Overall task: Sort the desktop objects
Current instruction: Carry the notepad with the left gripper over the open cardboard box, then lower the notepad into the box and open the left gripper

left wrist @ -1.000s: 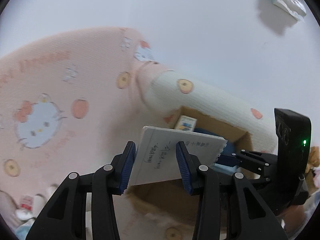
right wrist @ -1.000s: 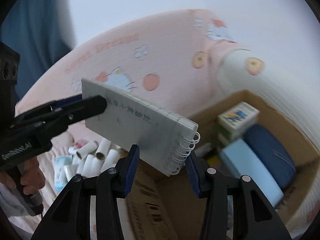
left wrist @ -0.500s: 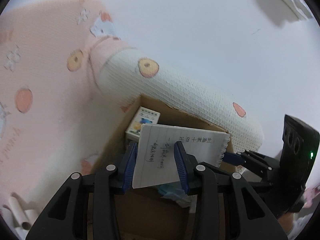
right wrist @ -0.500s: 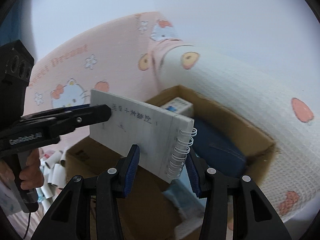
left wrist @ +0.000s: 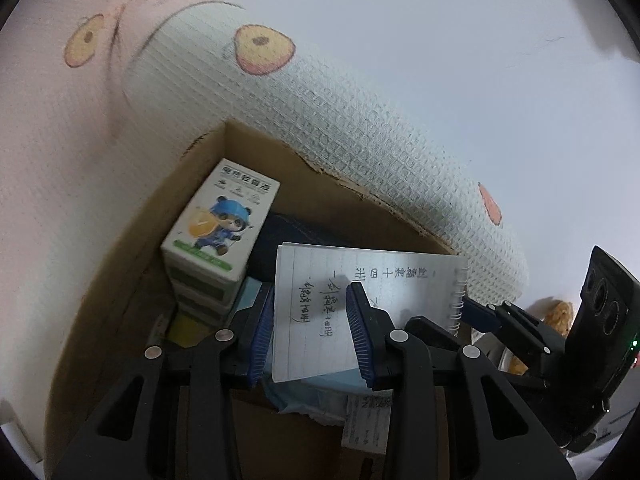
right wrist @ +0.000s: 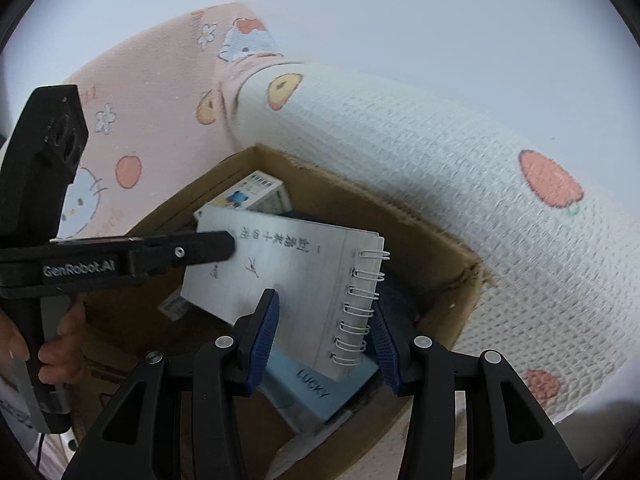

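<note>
A: Both grippers are holding the white spiral-bound notepad with handwriting [right wrist: 288, 268], over the open brown cardboard box [right wrist: 452, 280]. Right gripper [right wrist: 326, 336] is clamping the wire-spiral end; left gripper [left wrist: 310, 330] is gripping the opposite plain end.

B: Is the left one actually clamping?

A: Its jaws have just been closing a bit, the pad is sitting between them, and the blue pads are looking pressed on the edge. I'm calling it clamped.

B: Key relation?

A: The pad's long axis is running gripper to gripper, roughly level, and the pad is hanging above the box interior, not touching the contents as far as I can tell. Directly below it are the light blue case marked LUCKY [right wrist: 316, 392] and a dark navy pouch [left wrist: 280, 232]; the white carton with a blue cartoon bear [left wrist: 220, 224] is standing in the far corner, just beside. So the drop is straight down, onto the blue case.

B: Nearer hand?

A: Neither, both are sharing it.
</note>
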